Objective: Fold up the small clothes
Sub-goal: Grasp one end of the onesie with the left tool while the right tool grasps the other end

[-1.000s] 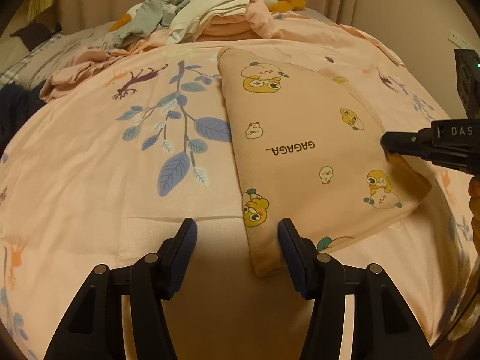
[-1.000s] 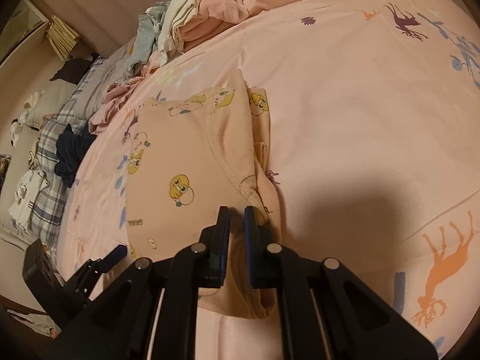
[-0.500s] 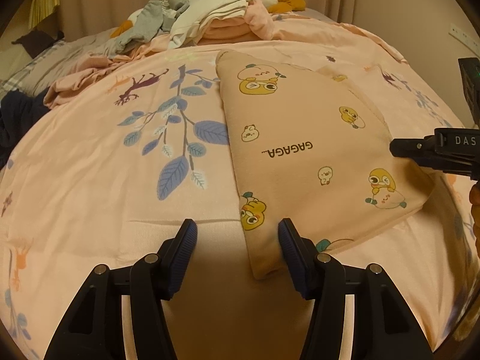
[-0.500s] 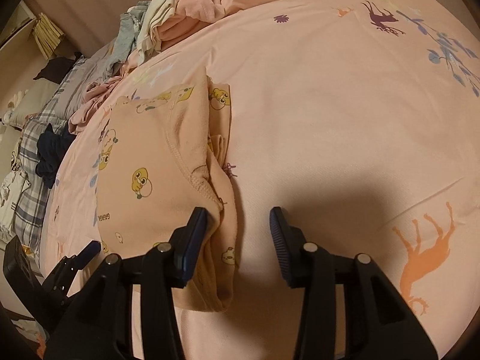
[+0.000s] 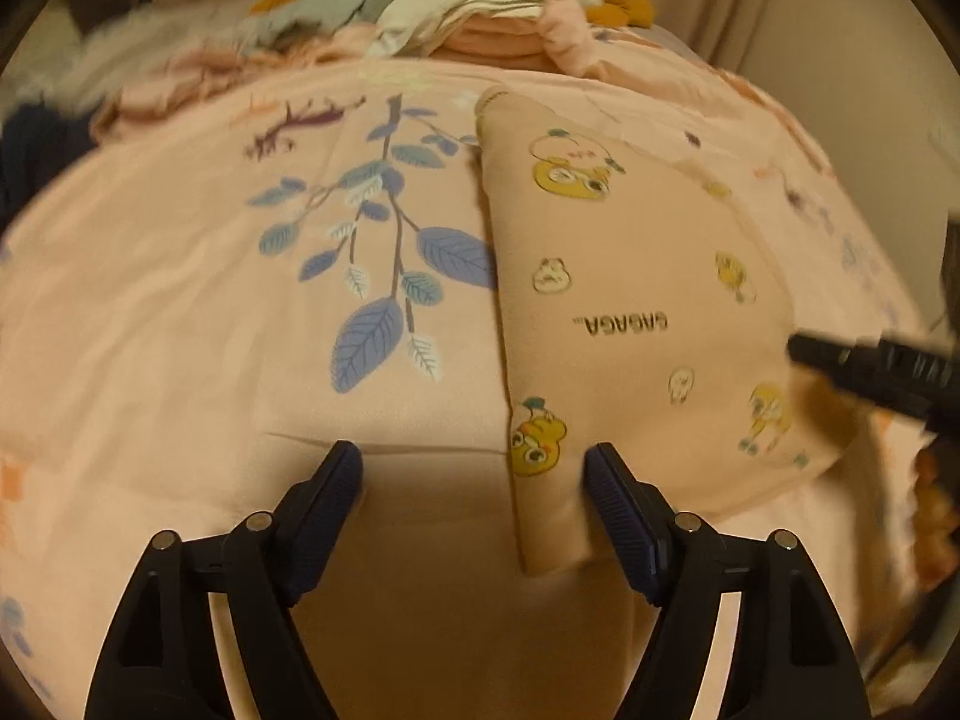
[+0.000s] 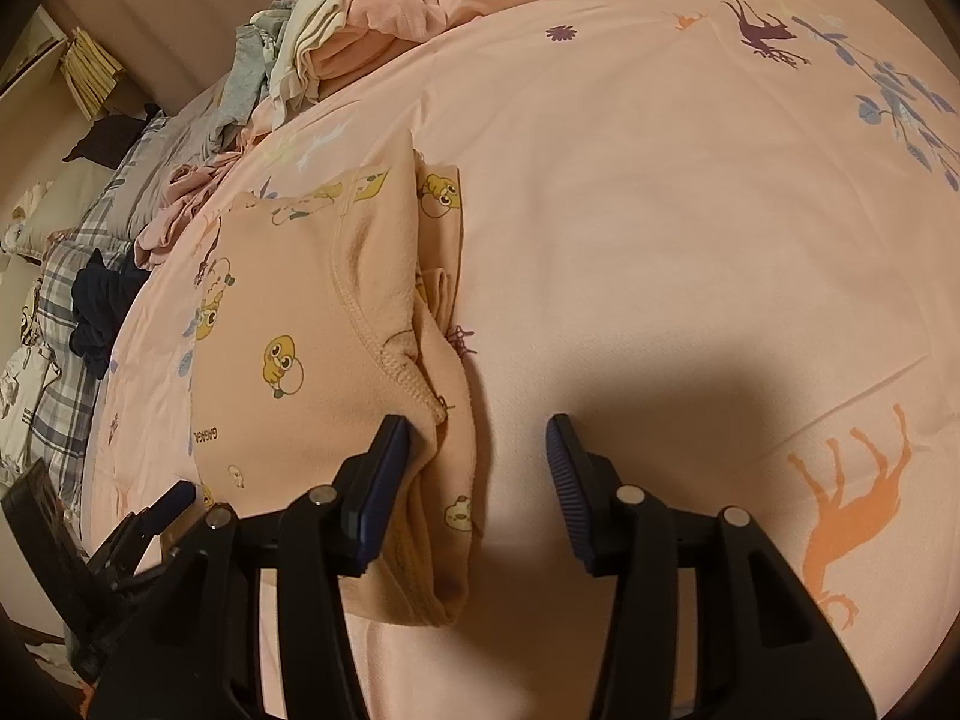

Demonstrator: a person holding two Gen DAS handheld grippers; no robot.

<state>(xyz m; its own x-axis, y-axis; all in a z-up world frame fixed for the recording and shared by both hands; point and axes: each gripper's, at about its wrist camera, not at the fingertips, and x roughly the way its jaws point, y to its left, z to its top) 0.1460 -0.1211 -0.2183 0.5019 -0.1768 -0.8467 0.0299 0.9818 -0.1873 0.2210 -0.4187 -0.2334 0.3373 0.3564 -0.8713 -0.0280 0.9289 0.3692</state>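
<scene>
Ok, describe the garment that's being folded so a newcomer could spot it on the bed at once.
Start from the pink bedspread printed with blue leaves. Beside that leaf sprig lies the peach garment, folded flat, apart from the loose clothes pile at the far end. Only it carries yellow cartoon chicks and the word GAGAGA.

A bed [image 6: 660,240] under a pink animal-and-leaf printed cover fills the room; beige curtains [image 5: 750,6] hang behind; plaid bedding [image 6: 66,312] lies alongside; dim warm light
</scene>
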